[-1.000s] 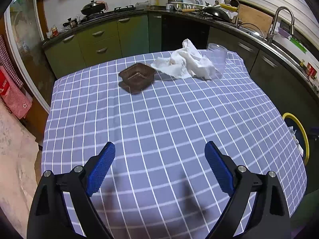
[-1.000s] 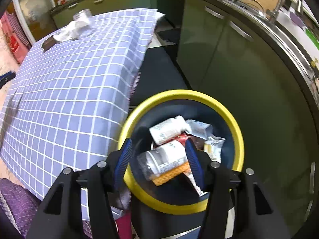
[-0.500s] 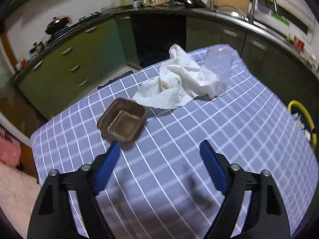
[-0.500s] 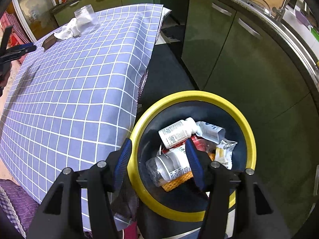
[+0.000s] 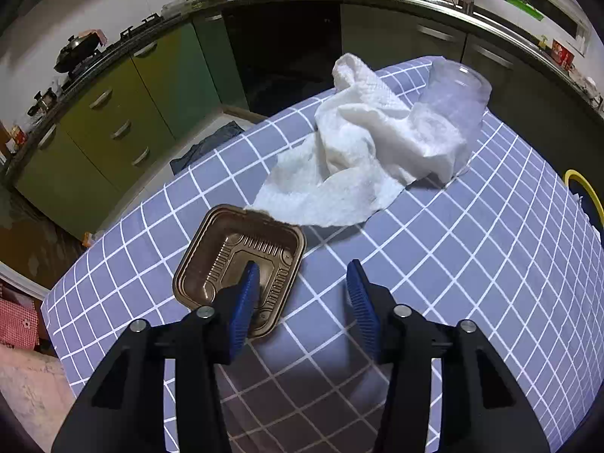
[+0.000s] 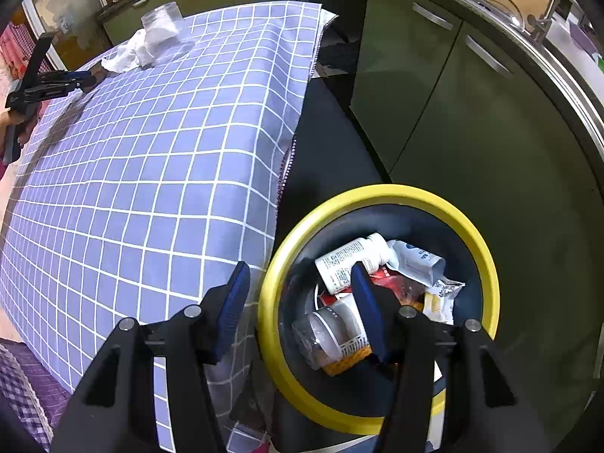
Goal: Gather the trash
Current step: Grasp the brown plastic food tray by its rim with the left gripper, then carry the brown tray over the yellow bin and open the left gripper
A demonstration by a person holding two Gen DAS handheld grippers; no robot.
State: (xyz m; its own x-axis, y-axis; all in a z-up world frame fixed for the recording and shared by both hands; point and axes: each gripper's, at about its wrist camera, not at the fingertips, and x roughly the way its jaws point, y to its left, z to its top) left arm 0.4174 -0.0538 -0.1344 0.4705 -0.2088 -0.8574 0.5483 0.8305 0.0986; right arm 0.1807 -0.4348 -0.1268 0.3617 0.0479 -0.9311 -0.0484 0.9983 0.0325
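A brown plastic tray (image 5: 211,260) lies on the checked tablecloth (image 5: 472,264). Behind it are a crumpled white paper towel (image 5: 351,158) and a clear plastic cup (image 5: 453,102). My left gripper (image 5: 303,268) straddles the tray's right wall: one finger is inside the tray, the other outside over the cloth. Its jaws are closing and the pads do not press the wall. My right gripper (image 6: 299,268) hangs open and empty over the near rim of the yellow-rimmed bin (image 6: 377,192), which holds bottles and wrappers. From the right wrist view the left gripper (image 6: 56,79) shows at the table's far left.
Green kitchen cabinets (image 5: 113,120) and a dark counter with a sink (image 6: 528,22) curve around the table. The bin stands on the floor off the table's right edge; its rim (image 5: 579,185) peeks into the left wrist view. A hand (image 6: 11,128) holds the left gripper.
My left gripper has come forward and down to the brown tray, its jaws narrowing, and one finger now sits inside the tray. The right gripper has drifted slightly towards the table over the bin's rim.
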